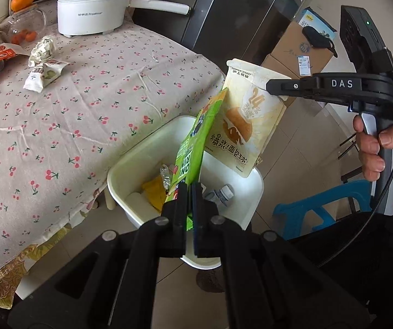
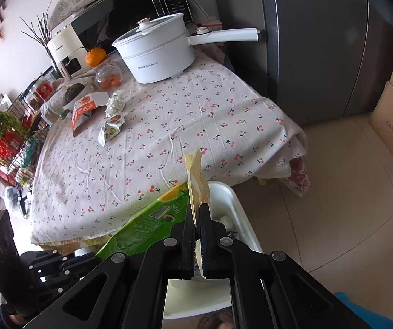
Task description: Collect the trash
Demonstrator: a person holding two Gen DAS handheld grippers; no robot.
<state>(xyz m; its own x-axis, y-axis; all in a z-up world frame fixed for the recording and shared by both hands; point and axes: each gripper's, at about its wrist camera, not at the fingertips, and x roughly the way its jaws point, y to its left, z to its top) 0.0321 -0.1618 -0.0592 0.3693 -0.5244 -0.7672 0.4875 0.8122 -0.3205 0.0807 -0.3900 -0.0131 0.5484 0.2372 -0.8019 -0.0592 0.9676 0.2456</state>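
With both wrappers hanging above the white bin [image 1: 254, 192] for release, the left tool [image 1: 189, 192] clamps the green packet [image 1: 196, 142] while the right tool [image 1: 271, 85] clamps the cream bread bag [image 1: 251, 126]; more wrappers [image 1: 43, 63] remain far left on the counter [image 1: 114, 96].

Bin [image 1: 254, 192] mouth open below, part-filled – table edge [image 1: 130, 148] close beside; blue stool [image 1: 314, 208] near far side.

Two hand-held grippers; one green wrapper [image 1: 196, 148]; one cream bread bag [image 1: 248, 126]; one white bin [image 1: 254, 192]; three wrappers at ten o'clock on the worktop [image 1: 100, 87].
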